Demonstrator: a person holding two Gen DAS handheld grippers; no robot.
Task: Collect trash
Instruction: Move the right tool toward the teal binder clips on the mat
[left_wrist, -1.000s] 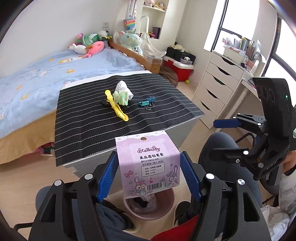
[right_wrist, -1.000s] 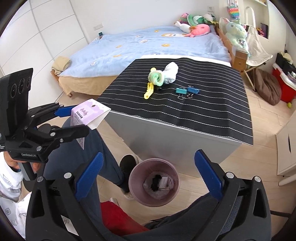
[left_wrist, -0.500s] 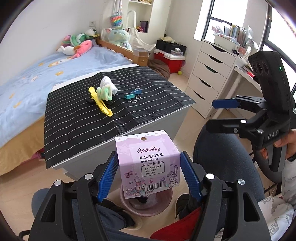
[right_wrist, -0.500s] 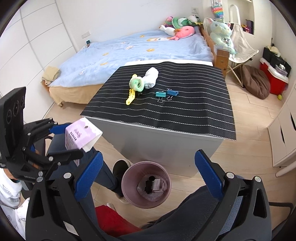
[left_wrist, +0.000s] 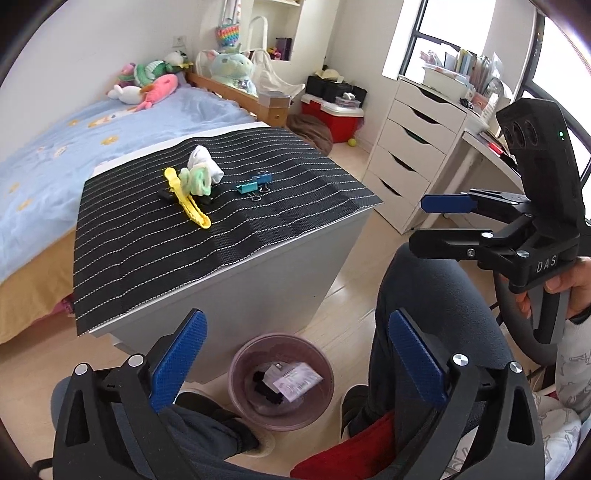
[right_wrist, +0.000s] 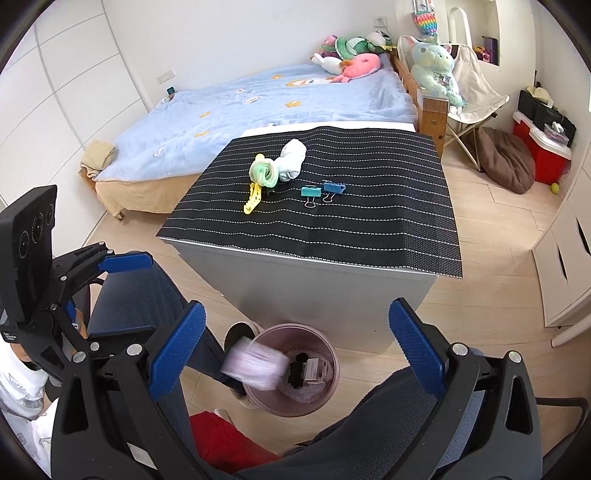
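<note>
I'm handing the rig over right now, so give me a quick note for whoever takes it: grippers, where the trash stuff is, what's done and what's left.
Left gripper: jaws have just opened, nothing between them.
Right gripper: open, empty, poised above the bin.
Pink package: released, blurred at the rim of the pink bin in the right wrist view; lying inside in the left wrist view.
Bin stands on the floor in front of the grey table.
Still on the table's striped mat: yellow clip, rolled socks, two blue binder clips.
Done: package binned. Left: any remaining trash; I can't tell whether the mat items count.
</note>
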